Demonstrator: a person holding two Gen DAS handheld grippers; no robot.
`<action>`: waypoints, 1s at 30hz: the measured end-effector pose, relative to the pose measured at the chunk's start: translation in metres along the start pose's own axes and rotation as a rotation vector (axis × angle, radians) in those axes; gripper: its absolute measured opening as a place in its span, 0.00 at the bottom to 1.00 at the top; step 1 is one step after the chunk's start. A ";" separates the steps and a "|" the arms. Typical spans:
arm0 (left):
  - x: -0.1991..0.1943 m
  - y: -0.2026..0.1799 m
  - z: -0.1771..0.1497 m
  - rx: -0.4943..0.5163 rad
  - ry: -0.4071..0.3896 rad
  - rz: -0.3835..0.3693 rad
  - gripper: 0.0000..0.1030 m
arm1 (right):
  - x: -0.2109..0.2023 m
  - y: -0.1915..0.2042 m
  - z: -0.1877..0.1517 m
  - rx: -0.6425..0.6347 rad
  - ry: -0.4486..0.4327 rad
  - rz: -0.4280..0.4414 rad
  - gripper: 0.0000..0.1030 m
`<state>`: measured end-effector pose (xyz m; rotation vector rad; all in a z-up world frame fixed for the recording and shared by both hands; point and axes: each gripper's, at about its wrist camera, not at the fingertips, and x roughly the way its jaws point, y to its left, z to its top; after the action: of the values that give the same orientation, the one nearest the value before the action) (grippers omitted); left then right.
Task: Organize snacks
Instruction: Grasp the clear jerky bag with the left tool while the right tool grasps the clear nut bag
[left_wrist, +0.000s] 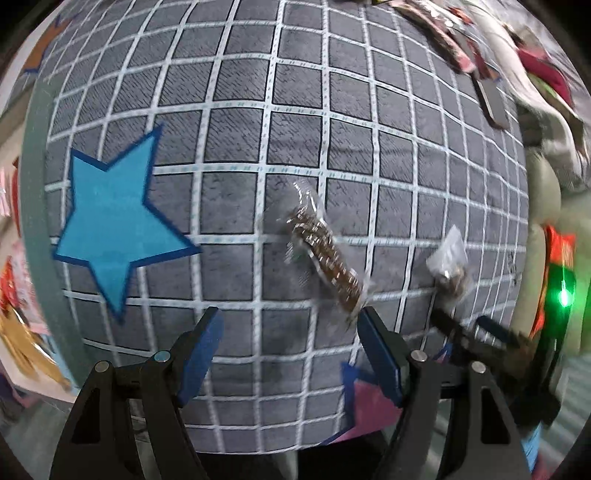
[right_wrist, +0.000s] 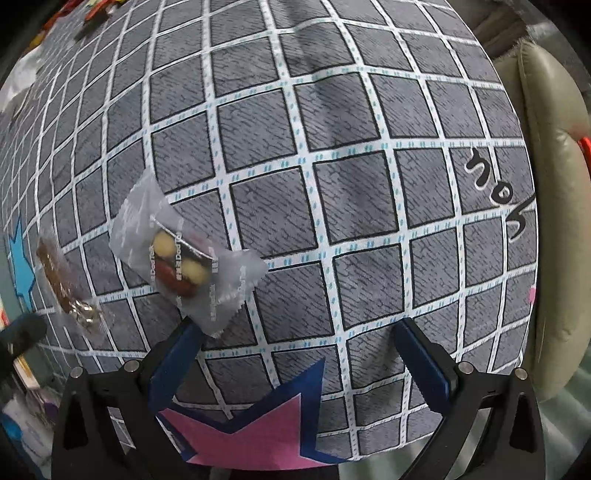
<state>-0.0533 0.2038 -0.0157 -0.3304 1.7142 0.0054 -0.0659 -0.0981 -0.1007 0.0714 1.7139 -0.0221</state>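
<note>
Nearly central in the left wrist view, a clear-wrapped brown snack bar (left_wrist: 325, 258) lies on the grey cloth with a white grid (left_wrist: 258, 110) that covers the worktop, slanting down toward the right finger of the left gripper (left_wrist: 290, 325). Its lower end sits just above that fingertip; whether they touch is unclear because of blur. Just to its right lies a frosted packet with yellow and dark red pieces (right_wrist: 184, 254), seen sharply from the right wrist, where its lower corner overlaps the tip of the left finger of the right gripper (right_wrist: 295, 332). The same bar (right_wrist: 61, 273) shows at the left edge of that view.

Both pairs of fingers are spread wide with nothing pinched between them, only cloth showing in the gaps.

A light blue star (left_wrist: 114, 218) is fixed to the cloth left of the bar, and a pink star with a dark blue border (right_wrist: 251, 421) lies under the right gripper. More wrapped snacks (left_wrist: 454, 40) are heaped at the far right corner of the cloth. A beige padded chair (right_wrist: 546, 184) stands beside the worktop's right edge.
</note>
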 end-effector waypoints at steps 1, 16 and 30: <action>0.004 -0.002 0.002 -0.025 0.003 0.002 0.76 | 0.004 -0.001 -0.015 -0.011 -0.007 0.000 1.00; 0.029 -0.060 0.042 -0.060 -0.029 0.131 0.79 | -0.017 0.039 -0.003 -0.136 -0.039 -0.011 1.00; 0.052 -0.098 0.009 0.063 -0.049 0.175 0.43 | -0.022 0.116 0.011 -0.397 -0.060 -0.060 0.66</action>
<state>-0.0298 0.1005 -0.0494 -0.1318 1.6861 0.0863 -0.0453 0.0167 -0.0773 -0.2729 1.6313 0.2688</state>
